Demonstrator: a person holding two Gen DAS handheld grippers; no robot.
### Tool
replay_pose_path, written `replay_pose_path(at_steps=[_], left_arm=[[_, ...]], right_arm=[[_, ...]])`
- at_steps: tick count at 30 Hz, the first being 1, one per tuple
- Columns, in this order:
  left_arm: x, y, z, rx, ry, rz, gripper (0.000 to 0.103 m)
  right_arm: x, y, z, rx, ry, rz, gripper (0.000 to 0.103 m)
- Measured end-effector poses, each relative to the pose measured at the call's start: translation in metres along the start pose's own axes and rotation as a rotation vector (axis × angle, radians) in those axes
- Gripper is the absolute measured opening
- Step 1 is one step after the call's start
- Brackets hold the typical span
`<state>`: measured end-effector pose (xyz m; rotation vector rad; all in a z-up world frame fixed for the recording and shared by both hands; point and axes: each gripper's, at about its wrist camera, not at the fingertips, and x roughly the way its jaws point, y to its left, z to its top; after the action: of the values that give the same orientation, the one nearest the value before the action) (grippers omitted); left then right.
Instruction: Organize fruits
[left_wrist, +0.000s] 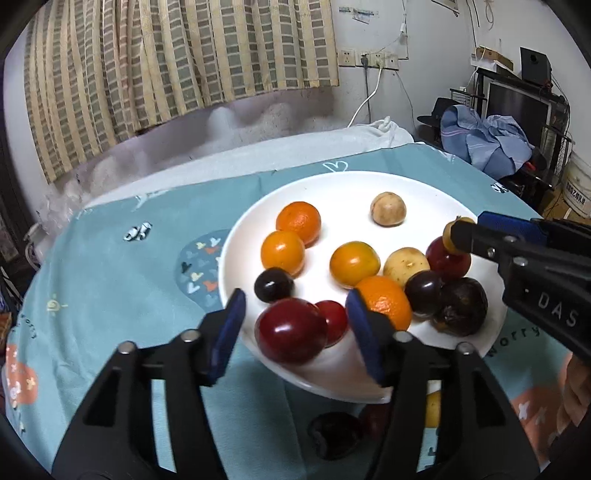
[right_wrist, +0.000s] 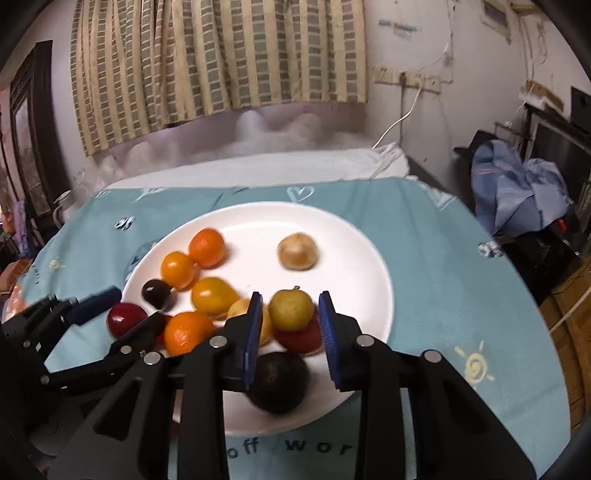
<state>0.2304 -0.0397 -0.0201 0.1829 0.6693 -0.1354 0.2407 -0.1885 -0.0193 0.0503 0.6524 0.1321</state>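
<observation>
While the left gripper (left_wrist: 295, 328) hovered spread around a red plum (left_wrist: 291, 330) at the plate (left_wrist: 258, 221) edge, the right gripper (right_wrist: 290, 321) – jaws apart, no contact visible – flanked a yellow fruit (right_wrist: 290, 309) atop the pile.

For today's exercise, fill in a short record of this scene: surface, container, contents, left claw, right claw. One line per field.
surface: teal patterned cloth
container: white plate
contents: orange, yellow, red and dark fruits, mostly on the near half of the plate
left claw: open, either side of a red fruit
right claw: open, a small yellow fruit between its pads; contact cannot be told
</observation>
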Motion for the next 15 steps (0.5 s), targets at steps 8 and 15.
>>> replay_pose_path(at_steps=[8, 15], left_arm=[[-0.044, 0.006, -0.021, 0.0, -0.033, 0.039, 0.076], [-0.07, 0.02, -0.066, -0.041, 0.011, 0.064, 0.086]], right_arm=[[-0.051, 0.018, -0.024, -0.083, -0.049, 0.004, 0.041], [-0.072, 0.046, -0.074, -0.17, 0.014, 0.082, 0.06]])
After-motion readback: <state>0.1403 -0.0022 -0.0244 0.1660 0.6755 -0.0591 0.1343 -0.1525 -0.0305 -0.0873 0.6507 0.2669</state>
